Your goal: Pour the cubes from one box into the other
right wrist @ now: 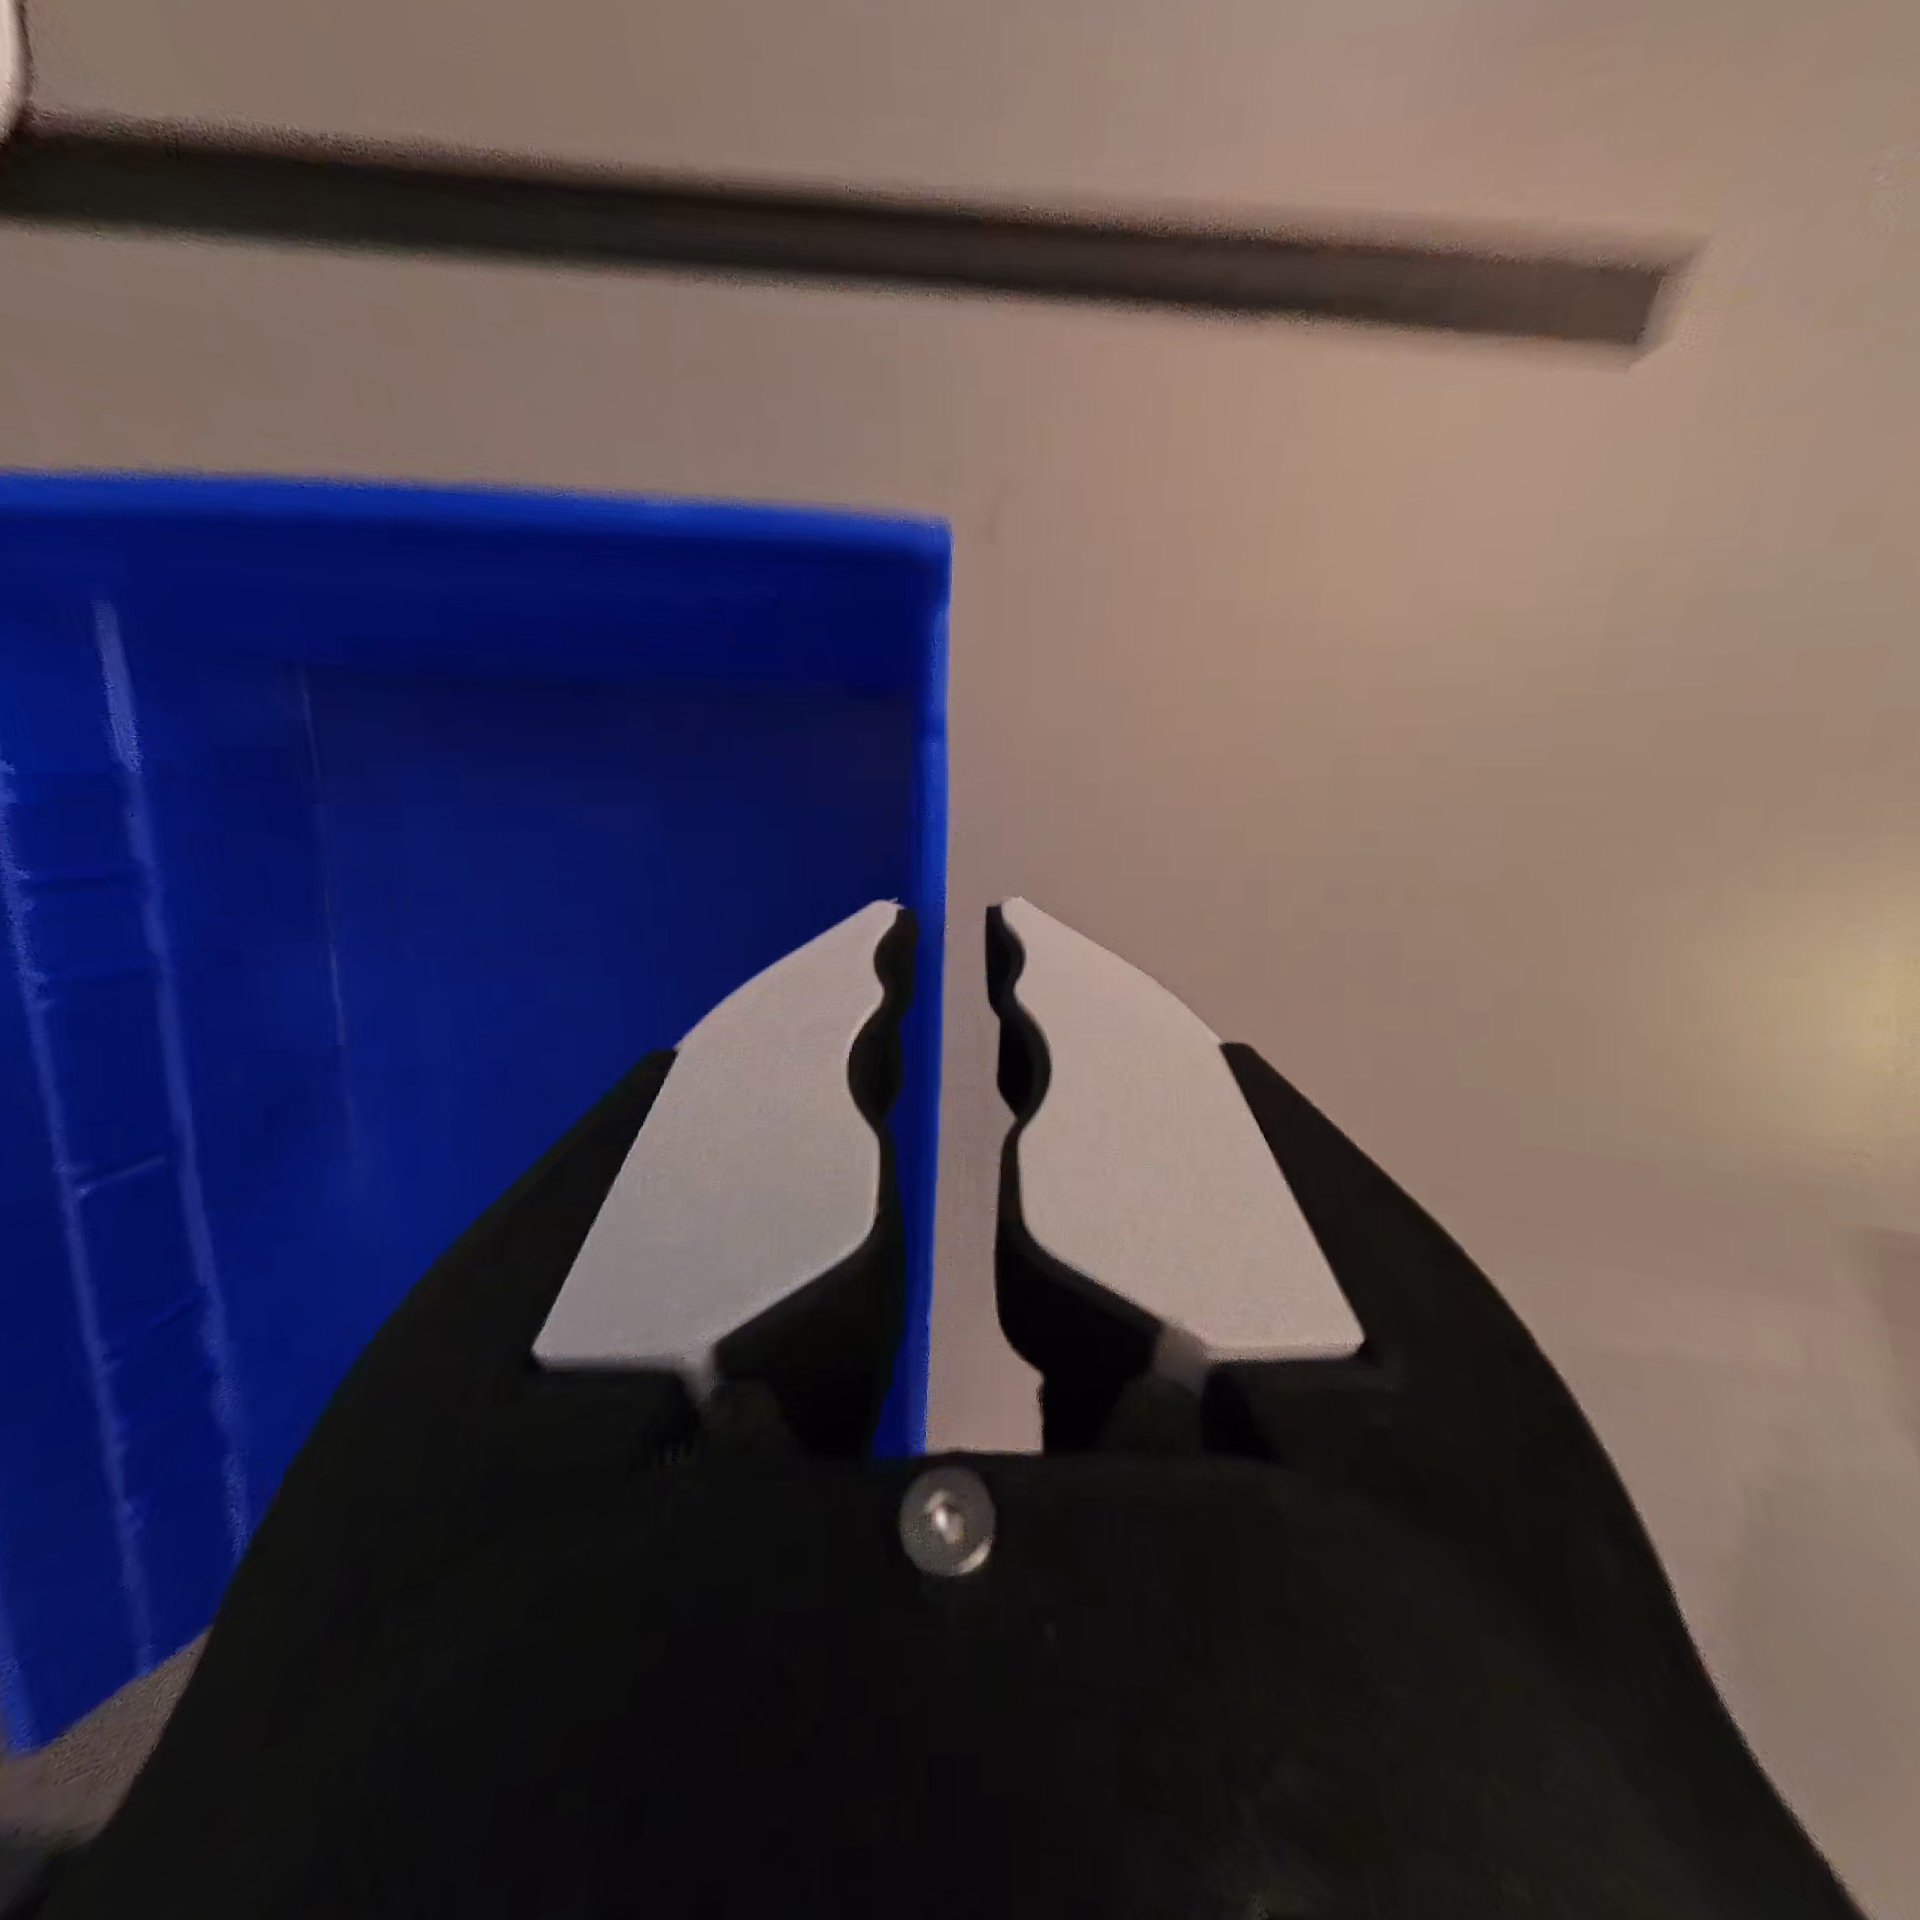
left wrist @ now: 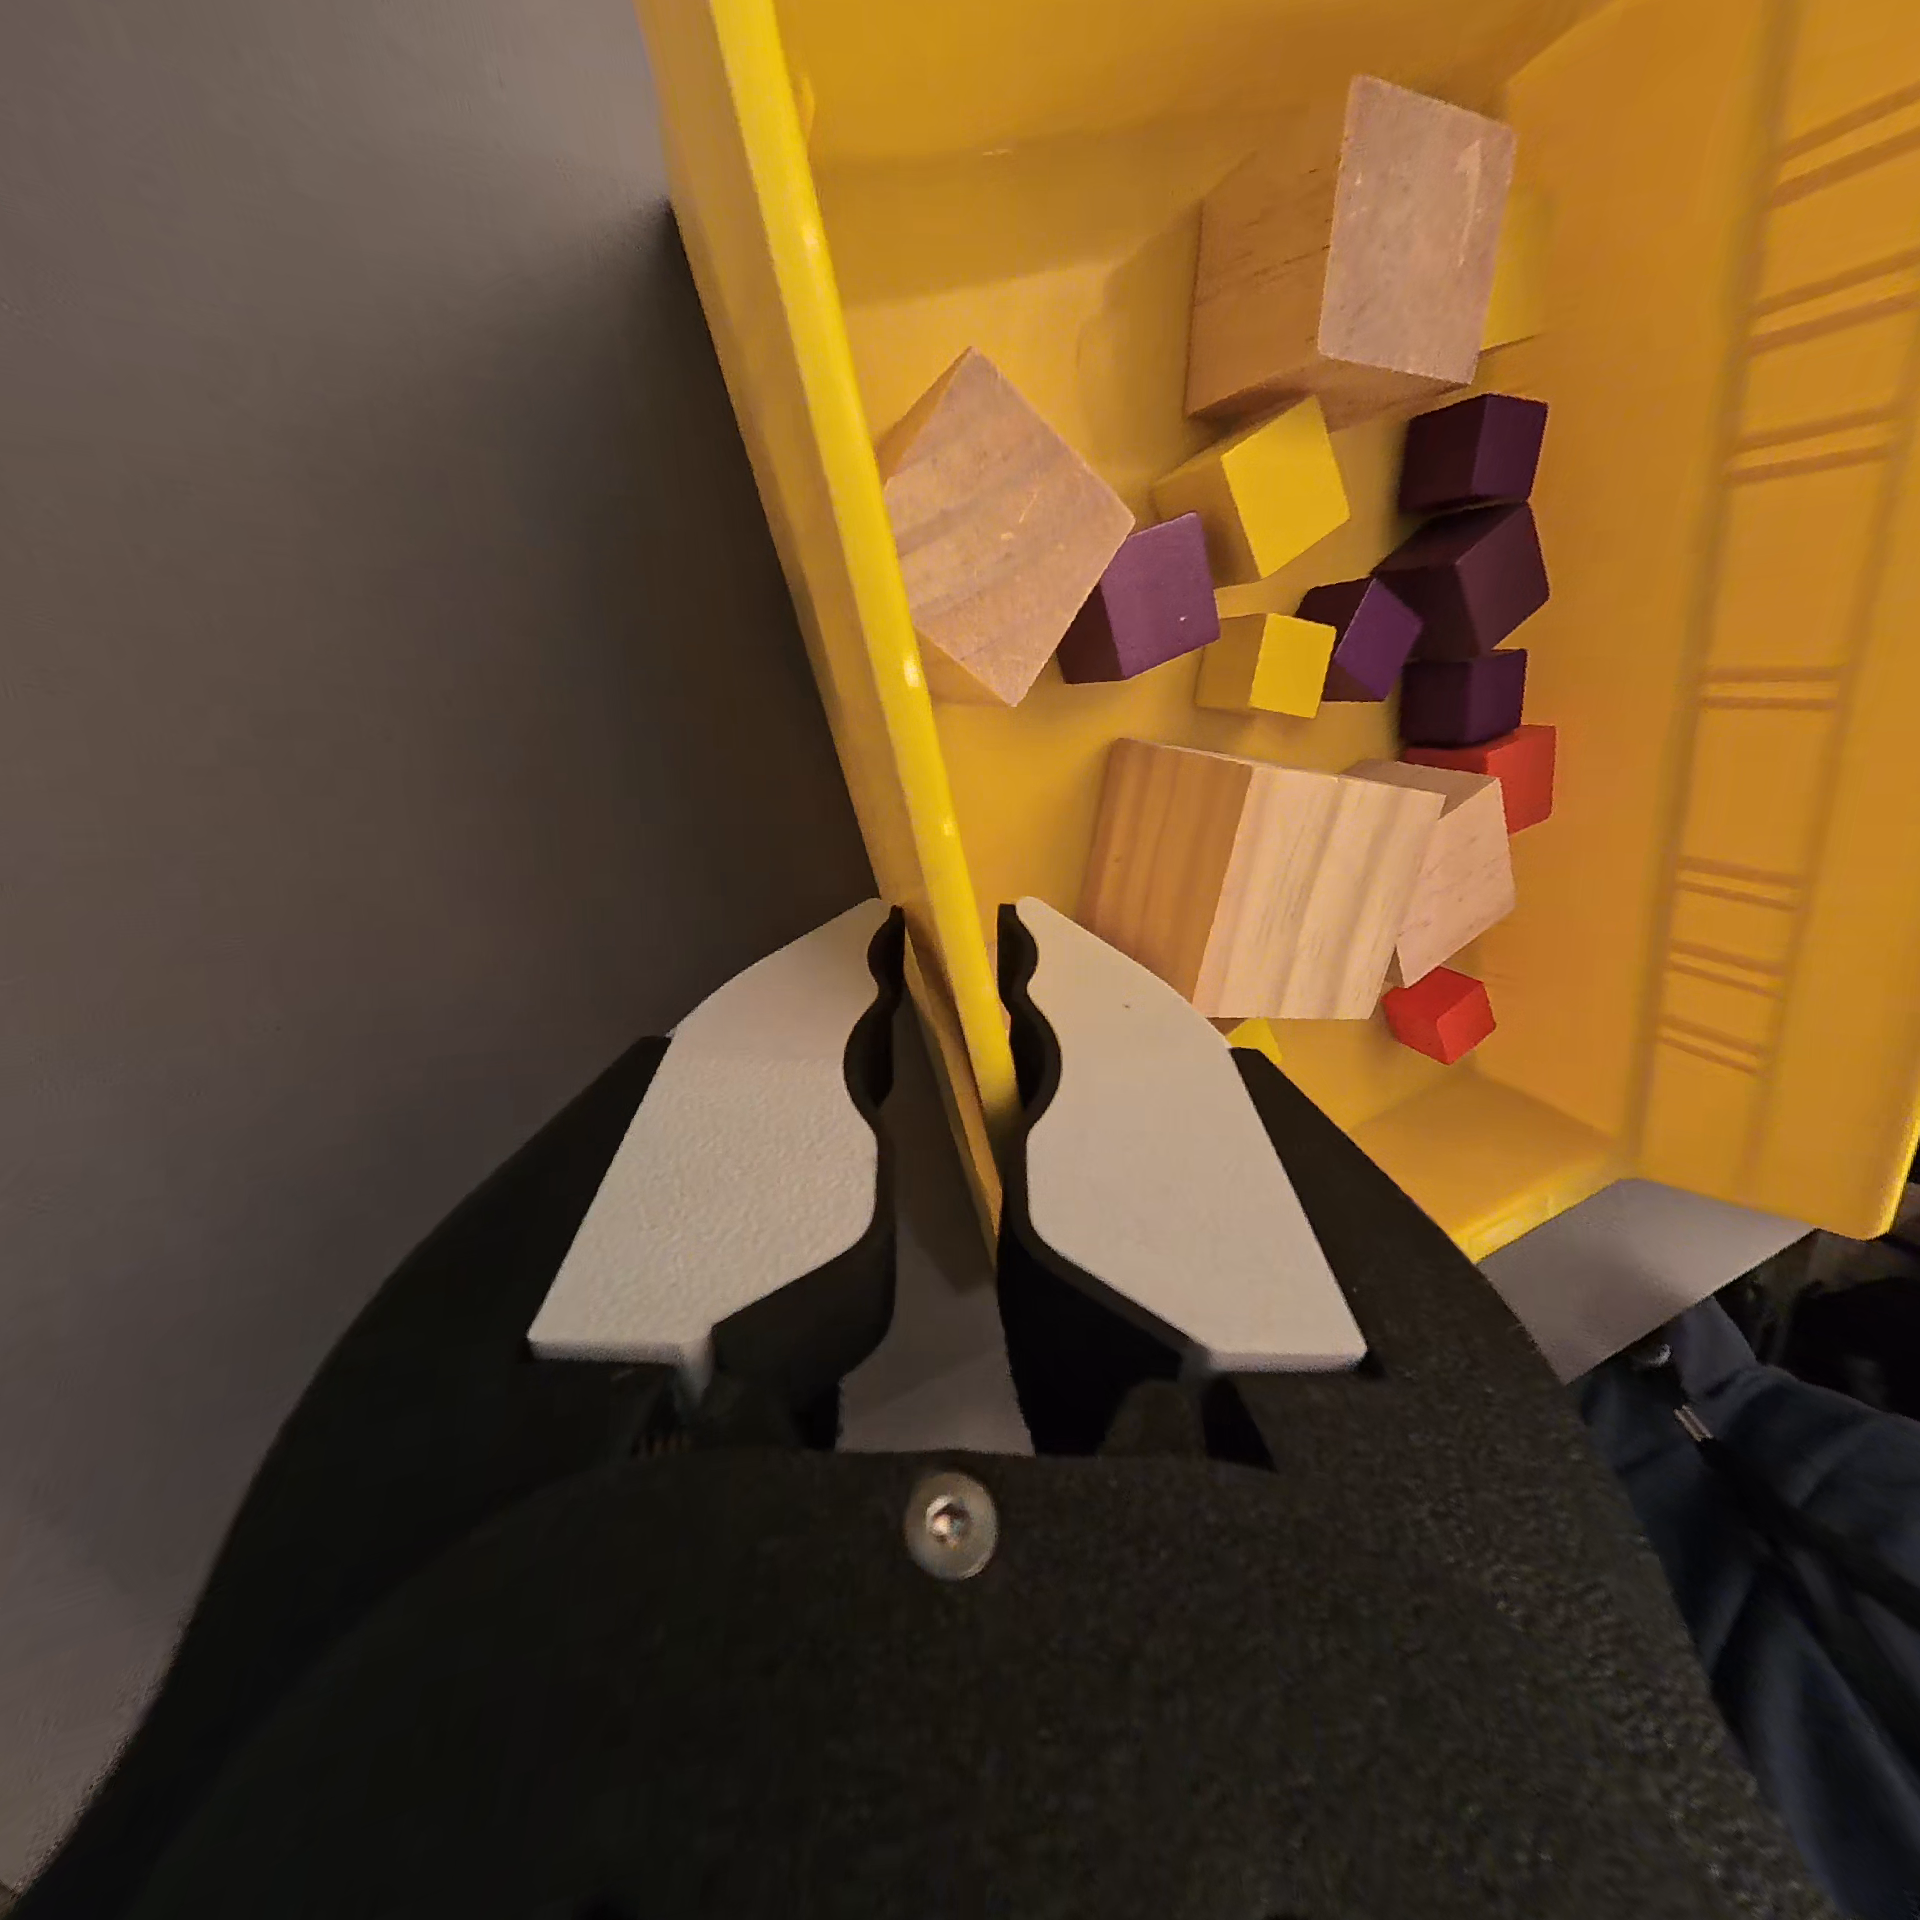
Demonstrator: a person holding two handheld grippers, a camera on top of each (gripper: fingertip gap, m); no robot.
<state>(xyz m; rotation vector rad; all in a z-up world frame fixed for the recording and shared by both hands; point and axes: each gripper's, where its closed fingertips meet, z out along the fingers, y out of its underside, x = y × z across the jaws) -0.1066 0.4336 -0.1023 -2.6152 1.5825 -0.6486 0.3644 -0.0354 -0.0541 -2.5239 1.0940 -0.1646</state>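
My left gripper is shut on the side wall of the yellow box, one finger outside and one inside. The box looks tilted in the left wrist view. Inside it lie several cubes: large plain wooden cubes, small purple cubes, yellow cubes and red cubes, bunched toward the right inner wall. My right gripper straddles the right wall of the blue box, with the jaws nearly closed on it. The visible inside of the blue box holds no cubes.
A grey tabletop lies left of the yellow box and also shows in the right wrist view. A dark strip runs across the far side. Dark clothing of a person is at the lower right.
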